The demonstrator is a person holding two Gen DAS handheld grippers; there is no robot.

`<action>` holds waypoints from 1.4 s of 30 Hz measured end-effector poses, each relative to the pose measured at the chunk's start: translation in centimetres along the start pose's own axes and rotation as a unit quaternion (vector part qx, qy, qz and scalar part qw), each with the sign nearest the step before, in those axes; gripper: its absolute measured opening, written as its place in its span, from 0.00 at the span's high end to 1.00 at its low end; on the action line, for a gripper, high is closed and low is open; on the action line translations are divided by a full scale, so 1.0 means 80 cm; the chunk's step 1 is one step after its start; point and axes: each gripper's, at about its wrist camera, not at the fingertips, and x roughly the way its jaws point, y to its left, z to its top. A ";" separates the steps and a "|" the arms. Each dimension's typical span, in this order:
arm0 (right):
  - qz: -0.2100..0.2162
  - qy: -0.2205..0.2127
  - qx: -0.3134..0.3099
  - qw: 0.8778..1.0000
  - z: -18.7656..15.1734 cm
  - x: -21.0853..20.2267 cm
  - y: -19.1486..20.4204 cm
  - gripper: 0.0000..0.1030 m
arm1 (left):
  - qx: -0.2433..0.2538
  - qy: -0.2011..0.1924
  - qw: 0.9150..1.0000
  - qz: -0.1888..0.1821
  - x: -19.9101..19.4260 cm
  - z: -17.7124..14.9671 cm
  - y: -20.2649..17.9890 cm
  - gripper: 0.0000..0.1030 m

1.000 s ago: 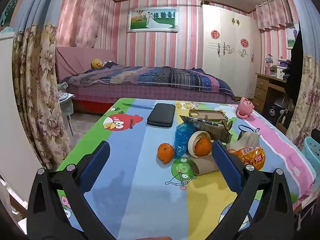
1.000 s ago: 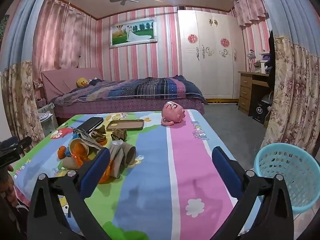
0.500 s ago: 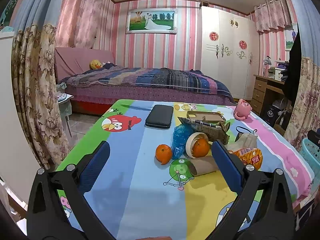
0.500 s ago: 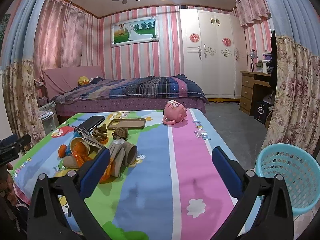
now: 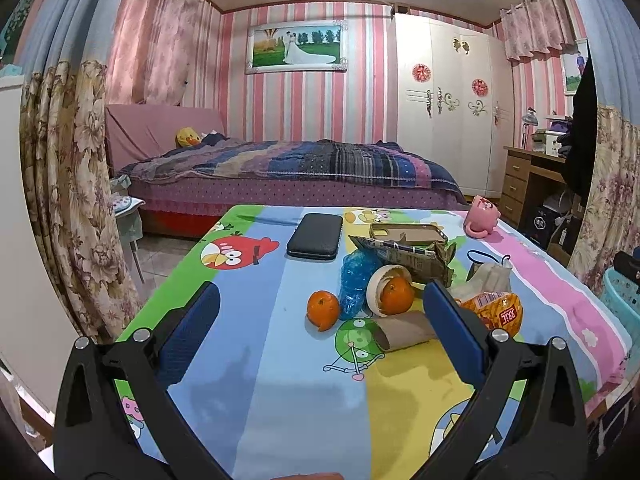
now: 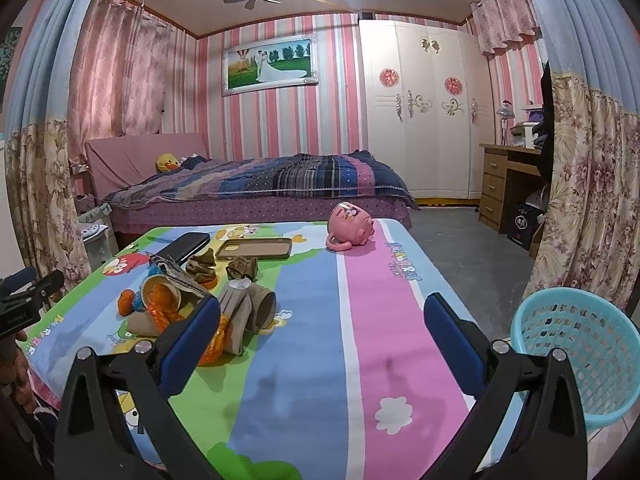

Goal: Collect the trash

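Currently | left claw (image 5: 320, 322) spread, empty | right claw (image 6: 322, 326) spread, empty | basket (image 6: 576, 354) beside table (image 6: 360, 320)

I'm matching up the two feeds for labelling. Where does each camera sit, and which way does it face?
Left wrist: on the left claw, open, low at the table's near-left edge, facing the trash pile and bed.
Right wrist: on the right claw, open, at the near-right, basket beside it.
Shared: pink mug, black case, bed.
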 end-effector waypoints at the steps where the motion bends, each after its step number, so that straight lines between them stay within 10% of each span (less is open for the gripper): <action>1: 0.000 -0.001 0.000 1.000 0.000 -0.001 0.000 0.04 | -0.001 0.001 1.000 -0.002 0.000 -0.001 0.000 0.05; 42: -0.013 -0.001 -0.003 1.000 -0.002 -0.004 0.003 0.04 | 0.006 0.002 1.000 -0.006 -0.004 -0.002 -0.013 0.05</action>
